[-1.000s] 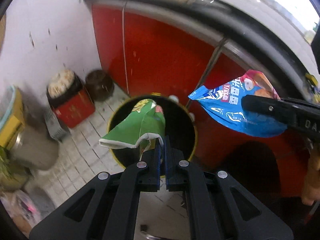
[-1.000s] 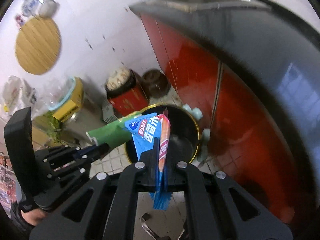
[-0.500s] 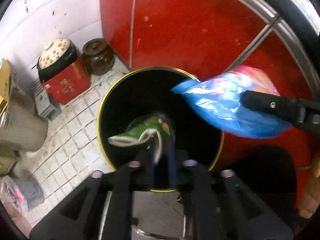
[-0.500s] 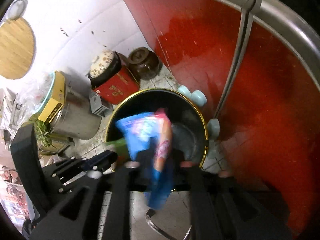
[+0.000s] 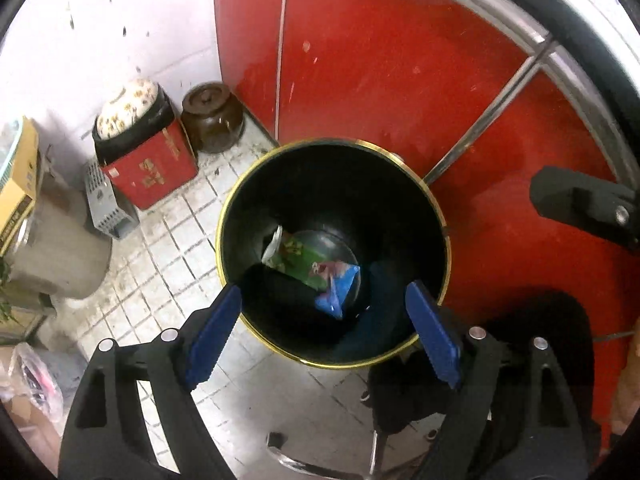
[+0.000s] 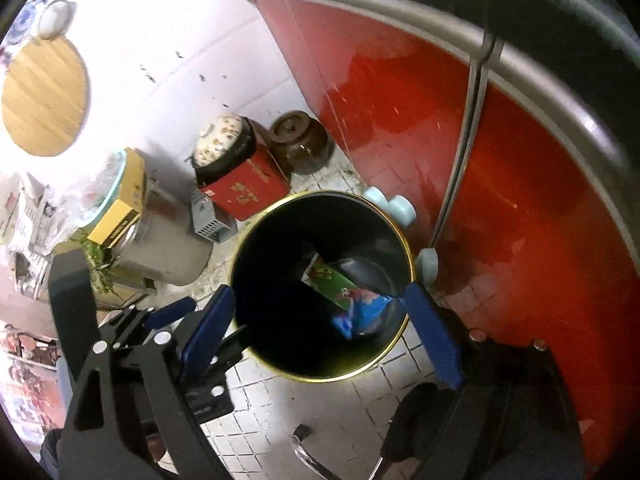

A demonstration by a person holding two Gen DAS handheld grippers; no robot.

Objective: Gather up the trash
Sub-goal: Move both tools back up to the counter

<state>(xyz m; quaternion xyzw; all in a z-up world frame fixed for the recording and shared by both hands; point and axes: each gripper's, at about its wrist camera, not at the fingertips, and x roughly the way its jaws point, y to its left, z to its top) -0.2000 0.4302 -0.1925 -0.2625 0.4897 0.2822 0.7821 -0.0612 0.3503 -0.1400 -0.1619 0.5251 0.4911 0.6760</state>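
Observation:
A black trash bin with a gold rim [image 5: 434,208] [image 6: 406,240] stands on the tiled floor against the red cabinet. At its bottom lie a green snack wrapper [image 5: 298,258] [image 6: 334,280] and a blue snack wrapper [image 5: 338,294] [image 6: 366,310], side by side. My left gripper [image 5: 326,296] hangs over the bin's near edge, its jaws opening wide with nothing between the blue pads. My right gripper [image 6: 320,298] hovers over the bin too, jaws opening, nothing held. One black finger of the right gripper shows at the right edge of the left wrist view.
A red tin with a patterned lid [image 5: 150,160] [image 6: 244,188], a brown jar [image 5: 212,118] [image 6: 300,142] and a grey pot [image 6: 168,240] stand left of the bin by the white wall. Pale blue round objects [image 6: 400,206] lie between bin and cabinet [image 5: 380,80].
Both grippers opened and let go of their wrappers; the green and the blue one dropped into the bin. Both hands sank closer over the bin.

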